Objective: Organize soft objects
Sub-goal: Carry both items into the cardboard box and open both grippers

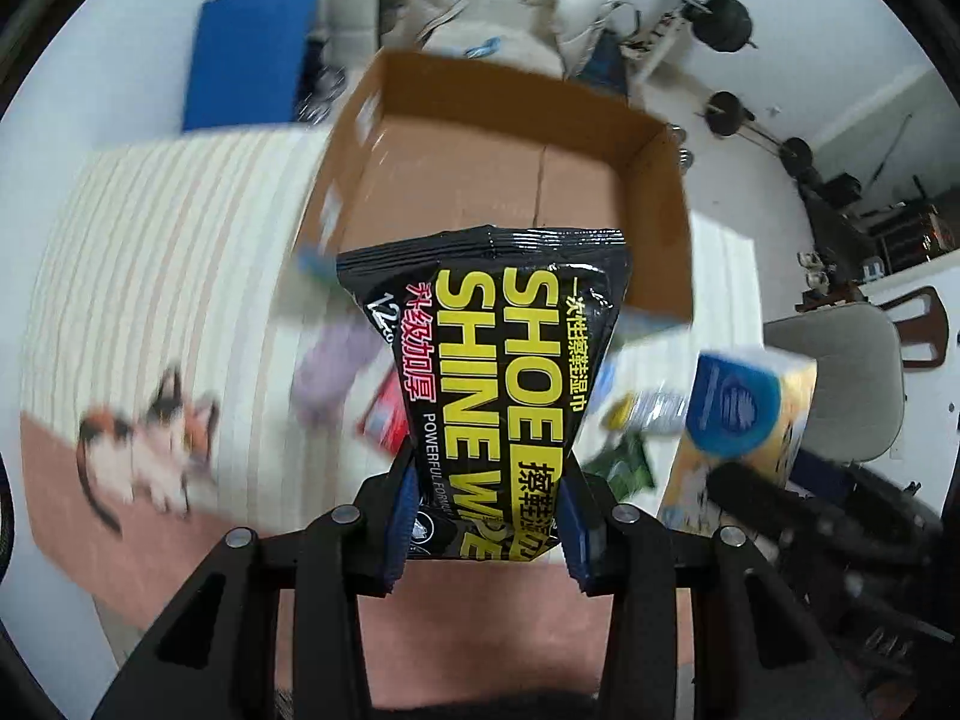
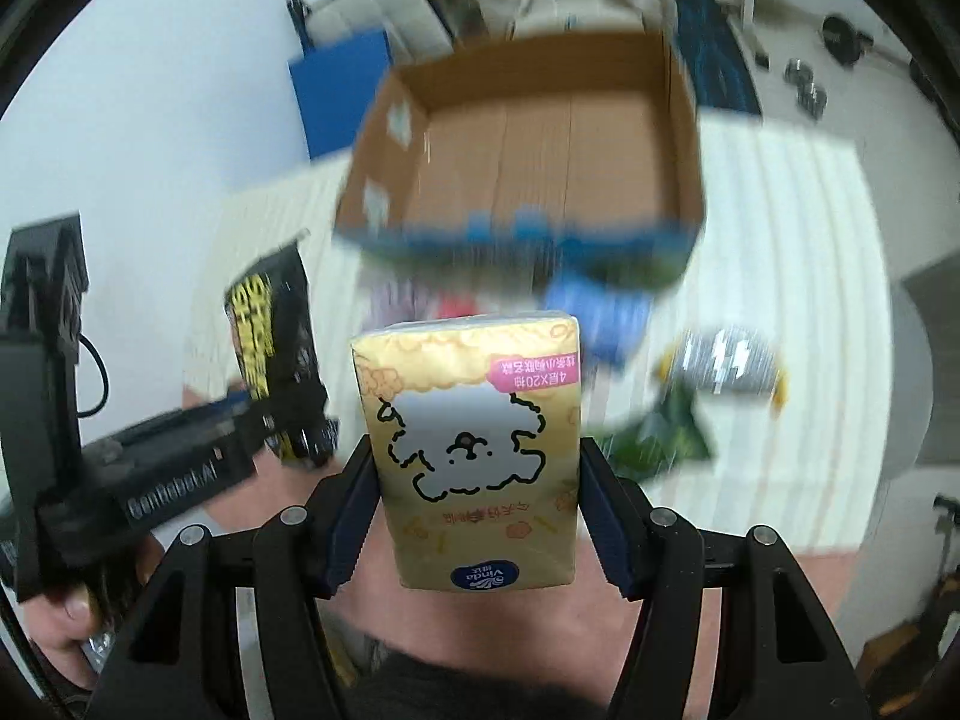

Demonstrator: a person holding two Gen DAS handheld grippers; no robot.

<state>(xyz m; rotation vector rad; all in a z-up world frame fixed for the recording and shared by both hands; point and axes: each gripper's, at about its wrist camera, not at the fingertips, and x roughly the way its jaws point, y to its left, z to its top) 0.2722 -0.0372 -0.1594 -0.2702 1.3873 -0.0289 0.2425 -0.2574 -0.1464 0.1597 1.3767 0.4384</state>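
While the left gripper (image 1: 486, 516) pinches a black shoe-wipe pouch (image 1: 492, 372) and the right gripper (image 2: 474, 516) clamps a yellow tissue pack (image 2: 474, 444), an open brown cardboard box (image 2: 684, 138) sits at twelve o'clock on a cream striped mat (image 1: 168, 252); white floor (image 2: 150, 120) surrounds it.

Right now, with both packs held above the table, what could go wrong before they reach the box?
1. The left hand-held gripper pinches only the bottom of the wipes pack; the soft pack may sag or slip.
2. The tissue pack in the right hand-held gripper travels close beside; they could collide at the cardboard box.
3. Either could snag the box's near wall.
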